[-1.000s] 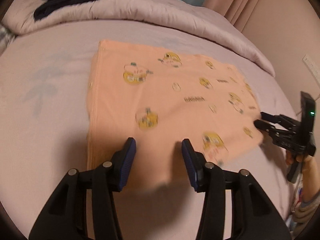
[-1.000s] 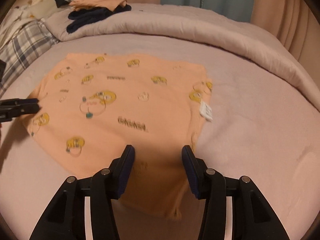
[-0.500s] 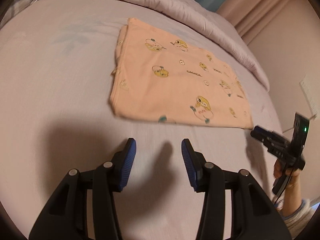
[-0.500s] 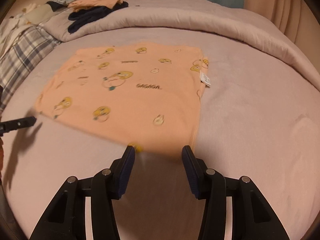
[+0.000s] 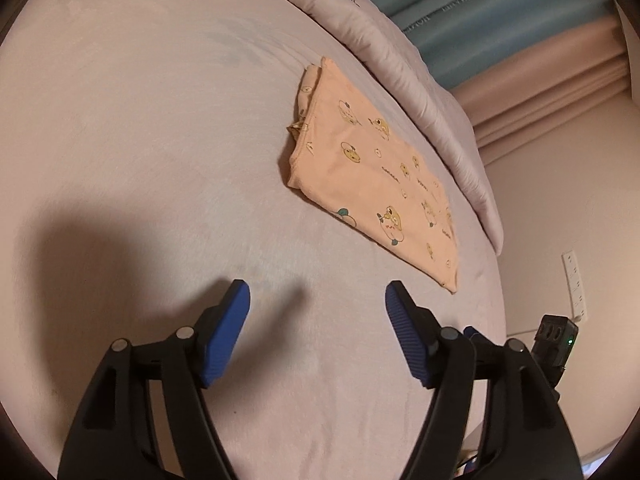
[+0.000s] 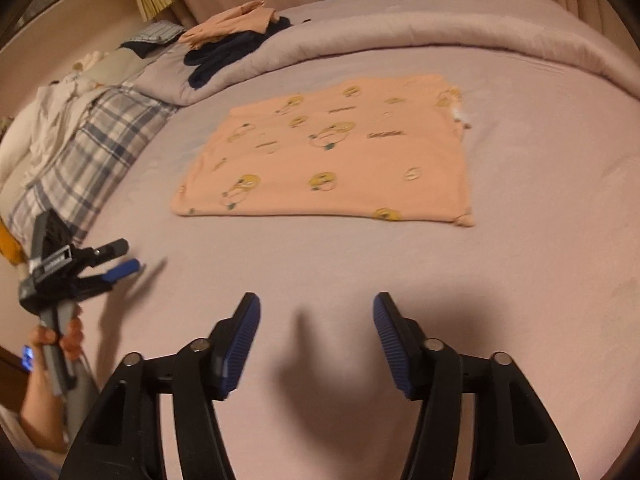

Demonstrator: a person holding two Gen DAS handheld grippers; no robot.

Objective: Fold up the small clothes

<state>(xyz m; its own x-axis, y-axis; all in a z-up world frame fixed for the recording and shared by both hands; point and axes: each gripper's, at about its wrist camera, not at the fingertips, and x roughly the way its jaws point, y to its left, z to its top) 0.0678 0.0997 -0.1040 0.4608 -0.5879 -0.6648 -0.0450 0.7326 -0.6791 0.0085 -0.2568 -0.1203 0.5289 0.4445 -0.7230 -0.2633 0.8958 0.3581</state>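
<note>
A small orange garment with yellow cartoon prints (image 5: 372, 184) lies folded flat in a rectangle on the bed; it also shows in the right wrist view (image 6: 332, 160). My left gripper (image 5: 318, 300) is open and empty, held above the bedsheet well short of the garment. It also shows at the left of the right wrist view (image 6: 120, 260). My right gripper (image 6: 316, 312) is open and empty, above the sheet in front of the garment's near edge. Part of it shows at the right edge of the left wrist view (image 5: 556, 340).
A rolled grey duvet (image 6: 400, 36) runs behind the garment. A pile of dark and orange clothes (image 6: 232, 36) sits on it at the back left. A plaid pillow (image 6: 80, 152) and white cloth lie at the left. Curtains (image 5: 500, 40) and a wall stand beyond the bed.
Both grippers have let go of the garment and drawn back from it toward the bed's near edge. Their jaws have opened wider. The garment now lies folded flat.
</note>
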